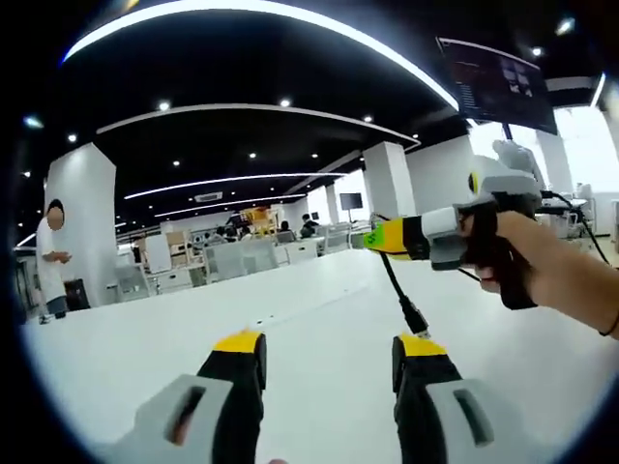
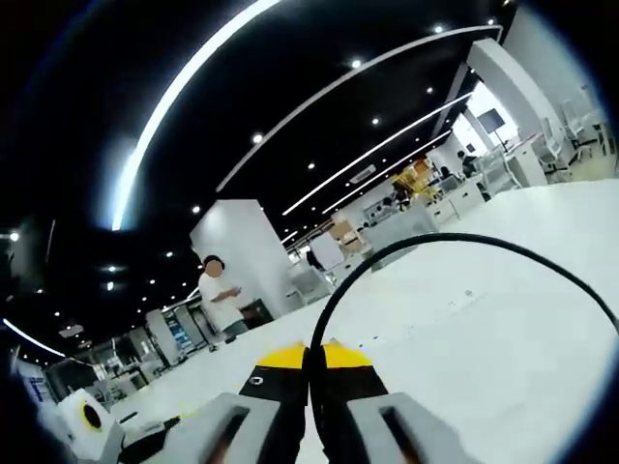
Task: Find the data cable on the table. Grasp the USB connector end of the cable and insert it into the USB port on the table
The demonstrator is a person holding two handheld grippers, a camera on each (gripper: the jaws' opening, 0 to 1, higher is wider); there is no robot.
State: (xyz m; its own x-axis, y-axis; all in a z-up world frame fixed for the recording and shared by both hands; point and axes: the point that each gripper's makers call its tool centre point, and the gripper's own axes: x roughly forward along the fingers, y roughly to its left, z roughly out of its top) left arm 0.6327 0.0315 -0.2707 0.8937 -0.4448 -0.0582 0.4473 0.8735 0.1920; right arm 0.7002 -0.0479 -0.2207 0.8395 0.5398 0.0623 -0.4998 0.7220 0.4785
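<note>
A large open-plan office or lab floor; a dark ceiling crossed by long curved light strips (image 1: 242,10) and dotted with small spotlights; broad white pillars (image 1: 387,179); rows of desks and chairs (image 1: 242,256) far back, with seated people (image 1: 308,227) among them; a dark screen (image 1: 498,85) mounted high up; a standing person (image 1: 50,256) beyond the wide white table (image 1: 319,324).

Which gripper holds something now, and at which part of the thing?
The right gripper holds the thin black cable on its cord, short of the connector end, which hangs free. The left gripper is open, holding nothing.
</note>
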